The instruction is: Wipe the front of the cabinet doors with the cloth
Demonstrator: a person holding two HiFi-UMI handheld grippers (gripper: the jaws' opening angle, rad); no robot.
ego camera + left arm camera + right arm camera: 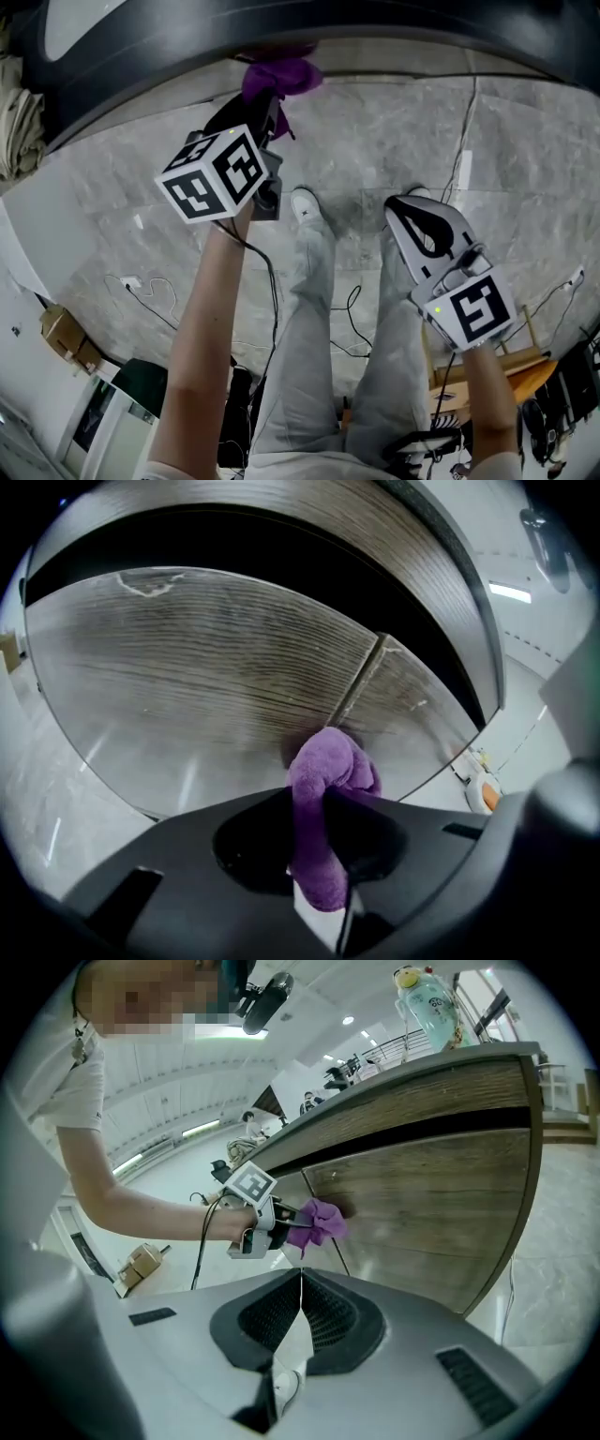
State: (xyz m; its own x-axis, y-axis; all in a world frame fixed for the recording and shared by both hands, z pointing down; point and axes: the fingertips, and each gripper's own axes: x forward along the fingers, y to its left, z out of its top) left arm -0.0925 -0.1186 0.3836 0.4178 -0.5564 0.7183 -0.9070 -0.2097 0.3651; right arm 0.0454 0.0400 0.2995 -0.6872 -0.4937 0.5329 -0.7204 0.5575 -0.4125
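Observation:
A purple cloth [328,771] is pinched between the black jaws of my left gripper [323,799]. Its bunched end presses on the wood-grain cabinet doors [187,649], right beside the vertical seam [361,682] between two doors. In the right gripper view the left gripper [281,1227] holds the cloth [319,1222] against the door front [422,1194], below the dark gap under the counter. In the head view the cloth [281,80] is at the top, beyond the left gripper [272,108]. My right gripper [302,1279] is shut and holds nothing. It hangs low at the right [403,211], away from the cabinet.
A plastic bottle [427,1002] stands on the counter above the doors. Cables [141,286] trail over the marble floor and a cardboard box [66,337] sits at the left. The person's shoes [305,206] stand close to the cabinet. A wooden frame [525,366] is at the lower right.

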